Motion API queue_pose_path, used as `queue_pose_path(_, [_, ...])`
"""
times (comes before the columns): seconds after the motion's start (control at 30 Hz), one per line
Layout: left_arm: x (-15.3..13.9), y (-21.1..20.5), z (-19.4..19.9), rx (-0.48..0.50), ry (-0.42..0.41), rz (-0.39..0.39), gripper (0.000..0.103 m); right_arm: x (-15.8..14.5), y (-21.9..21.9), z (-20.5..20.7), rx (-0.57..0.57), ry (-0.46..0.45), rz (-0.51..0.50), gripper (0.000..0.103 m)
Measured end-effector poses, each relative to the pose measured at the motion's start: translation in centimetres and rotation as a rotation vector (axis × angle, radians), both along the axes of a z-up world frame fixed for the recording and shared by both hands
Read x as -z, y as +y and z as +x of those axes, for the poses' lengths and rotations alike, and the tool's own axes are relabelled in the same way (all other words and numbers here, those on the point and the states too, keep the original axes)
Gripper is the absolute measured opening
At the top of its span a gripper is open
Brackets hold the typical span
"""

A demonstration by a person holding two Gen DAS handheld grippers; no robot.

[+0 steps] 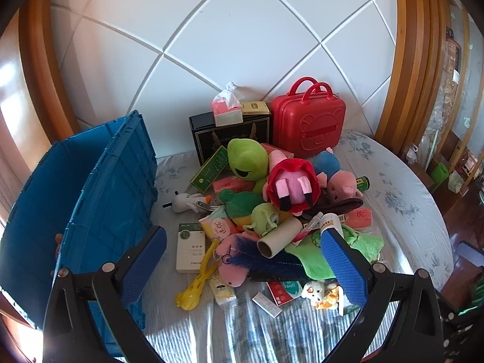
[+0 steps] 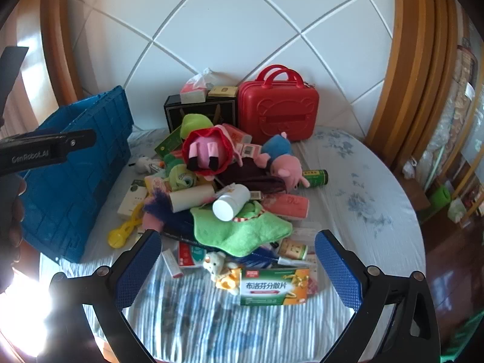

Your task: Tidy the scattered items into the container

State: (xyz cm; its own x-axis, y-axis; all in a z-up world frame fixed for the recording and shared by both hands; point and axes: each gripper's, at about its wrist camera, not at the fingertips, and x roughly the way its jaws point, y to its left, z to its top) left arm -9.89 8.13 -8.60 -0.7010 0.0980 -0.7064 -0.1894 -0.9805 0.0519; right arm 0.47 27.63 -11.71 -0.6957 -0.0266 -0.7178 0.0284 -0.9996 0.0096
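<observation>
A pile of scattered items lies on the bed: a green frog plush [image 1: 246, 158], a red-hooded pink plush [image 1: 292, 186], a cardboard roll [image 1: 278, 239], a green cloth [image 2: 239, 230], a white bottle [image 2: 231, 202], a yellow clip [image 1: 198, 281] and a green and orange medicine box [image 2: 273, 286]. The blue crate [image 1: 90, 199] stands at the left, also in the right wrist view [image 2: 78, 175]. My left gripper [image 1: 242, 260] is open above the pile's near edge, empty. My right gripper [image 2: 237, 264] is open and empty, just short of the medicine box.
A red hard case [image 1: 308, 121] and a black box [image 1: 230, 134] with a tissue pack [image 1: 227, 110] stand against the white headboard. The bed edge curves down the right side to a wooden floor [image 2: 447, 260]. The left gripper's body [image 2: 45, 148] shows in the right wrist view.
</observation>
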Motion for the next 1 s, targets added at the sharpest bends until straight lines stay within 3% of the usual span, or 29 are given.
queue_pose_path(0.27, [4.5, 6.0, -7.2, 0.074, -0.06, -0.055, 0.103, 3.9, 1.9, -4.2, -0.083, -0.005, 0.003, 0.103])
queue_pose_path(0.57, [10.0, 9.8, -14.9, 0.169, -0.13, -0.091, 0.103, 9.7, 2.1, -11.1, -0.157, -0.036, -0.01, 0.103])
queue_pose_path(0.83, [14.2, 11.5, -19.3, 0.158, -0.192, -0.063, 0.103, 13.5, 1.0, -14.1, -0.185, -0.075, -0.018, 0.103])
queue_pose_path(1.0, [16.9, 12.7, -21.0, 0.16, -0.233, -0.1, 0.103, 15.3, 0.2, -14.9, -0.193, -0.085, -0.013, 0.103])
